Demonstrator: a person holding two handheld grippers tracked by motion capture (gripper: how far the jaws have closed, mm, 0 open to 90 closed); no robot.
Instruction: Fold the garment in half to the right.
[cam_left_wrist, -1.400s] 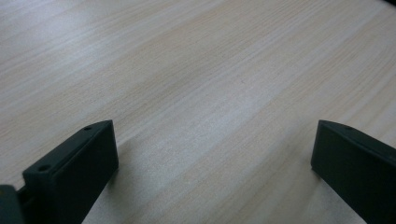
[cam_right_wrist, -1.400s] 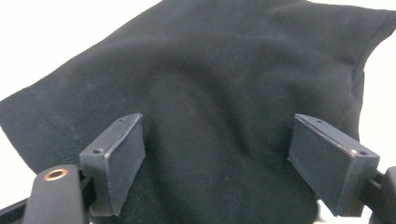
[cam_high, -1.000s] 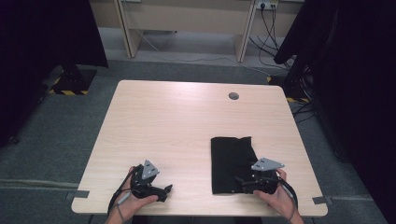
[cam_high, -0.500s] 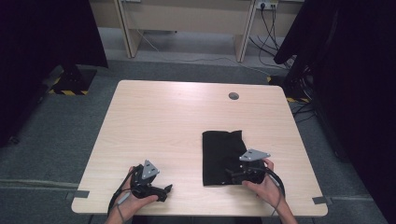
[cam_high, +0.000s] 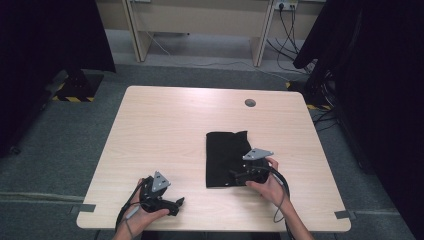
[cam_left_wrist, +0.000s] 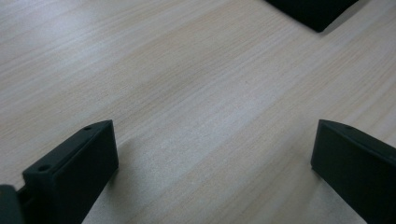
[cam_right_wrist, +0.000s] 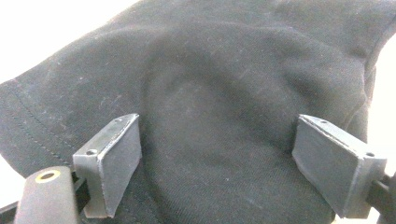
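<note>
- Table (cam_high: 165, 130): light wood, a round hole (cam_high: 250, 102) near its far right edge.
- Cables (cam_high: 285, 22) on the floor, far right.
- Striped base (cam_high: 75, 92), far left.

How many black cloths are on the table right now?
1. The black cloth lies flat on the table's right half, with the right hand-held gripper open over its near right part.

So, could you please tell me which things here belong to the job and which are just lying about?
In the job:
- black cloth, folded on the table
- right gripper, open over the cloth
- left gripper, open over bare table

Lying about:
- cables on the floor
- desk behind the table
</note>
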